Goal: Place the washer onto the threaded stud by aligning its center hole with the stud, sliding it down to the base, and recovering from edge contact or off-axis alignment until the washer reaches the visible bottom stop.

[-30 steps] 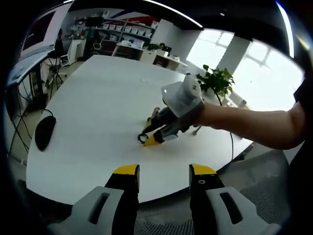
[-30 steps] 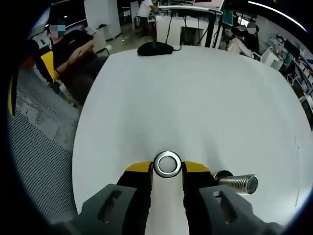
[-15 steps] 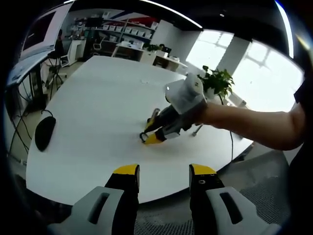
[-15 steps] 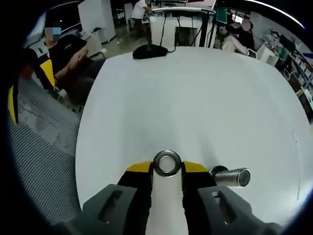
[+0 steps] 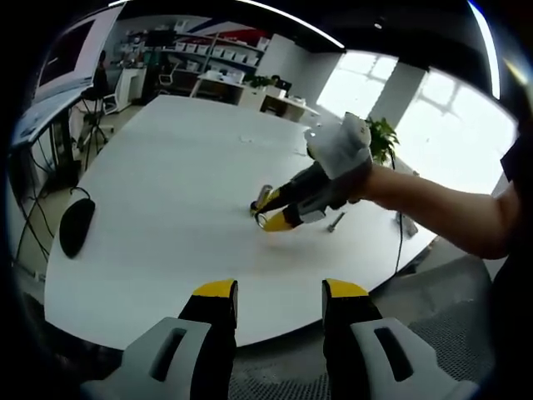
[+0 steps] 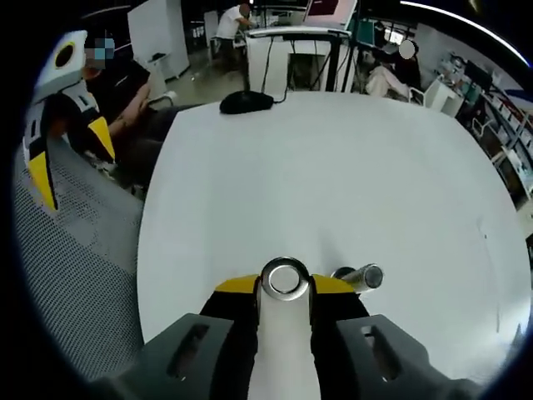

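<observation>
A silver washer (image 6: 284,278) sits pinched between the yellow tips of my right gripper (image 6: 284,289), its hole facing the camera. The threaded stud (image 6: 360,276) stands just right of the jaws on the white table (image 6: 333,167), apart from the washer. In the left gripper view, the right gripper (image 5: 272,219) is held by a gloved hand (image 5: 340,150) and carries the washer (image 5: 262,222) low over the table, just in front of the stud (image 5: 265,197). My left gripper (image 5: 280,298) is open over the table's near edge, with nothing between its jaws. It also appears as the left gripper (image 6: 50,125) at the far left.
A black mouse (image 5: 76,225) with its cable lies near the table's left edge, the same mouse (image 6: 246,102) at the far end in the right gripper view. A small bolt (image 5: 334,221) lies beside the gloved hand. A grey mesh chair (image 6: 75,275) and a seated person (image 6: 125,83) are left of the table.
The right gripper has carried the washer up and toward the stud, which now stands closer to its right jaw. The left gripper has come into the right gripper view.
</observation>
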Demonstrator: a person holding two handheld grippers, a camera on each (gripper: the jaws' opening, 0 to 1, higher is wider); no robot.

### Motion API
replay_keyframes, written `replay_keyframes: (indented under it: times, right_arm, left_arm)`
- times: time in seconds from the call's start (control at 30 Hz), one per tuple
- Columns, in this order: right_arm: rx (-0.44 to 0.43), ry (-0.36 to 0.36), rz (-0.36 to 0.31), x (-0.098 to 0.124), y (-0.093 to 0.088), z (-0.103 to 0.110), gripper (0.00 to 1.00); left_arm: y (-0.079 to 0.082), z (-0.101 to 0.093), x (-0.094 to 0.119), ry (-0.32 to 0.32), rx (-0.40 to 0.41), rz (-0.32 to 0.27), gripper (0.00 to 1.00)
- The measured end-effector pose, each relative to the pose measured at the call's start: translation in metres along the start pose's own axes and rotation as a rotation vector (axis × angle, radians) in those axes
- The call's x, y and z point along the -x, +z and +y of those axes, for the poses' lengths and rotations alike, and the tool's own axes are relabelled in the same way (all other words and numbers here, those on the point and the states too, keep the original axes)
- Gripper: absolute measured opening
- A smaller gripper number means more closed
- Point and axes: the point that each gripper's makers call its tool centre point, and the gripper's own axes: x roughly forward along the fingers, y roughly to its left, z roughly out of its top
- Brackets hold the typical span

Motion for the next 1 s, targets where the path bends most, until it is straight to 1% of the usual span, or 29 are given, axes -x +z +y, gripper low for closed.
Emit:
replay_keyframes:
  times: [0.3, 0.5, 0.63, 0.77, 1.0]
  right_arm:
    - [0.023, -0.052, -0.019, 0.026, 0.003, -0.012, 0.23]
    - [0.041, -0.088, -0.026, 0.039, 0.005, -0.019, 0.23]
    - [0.042, -0.098, -0.033, 0.044, 0.005, -0.022, 0.23]
    - [0.044, -0.121, -0.032, 0.047, 0.003, -0.03, 0.23]
    - [0.033, -0.153, -0.052, 0.051, 0.006, -0.04, 0.23]
  left_arm:
    - [0.001, 0.001, 0.0, 0.002, 0.001, -0.003, 0.39]
    - [0.0, 0.001, 0.0, 0.004, 0.002, -0.002, 0.39]
    - [0.0, 0.001, 0.0, 0.005, 0.003, -0.002, 0.39]
    - [0.0, 0.001, 0.0, 0.006, 0.003, -0.001, 0.39]
    - [0.0, 0.001, 0.0, 0.007, 0.004, 0.0, 0.39]
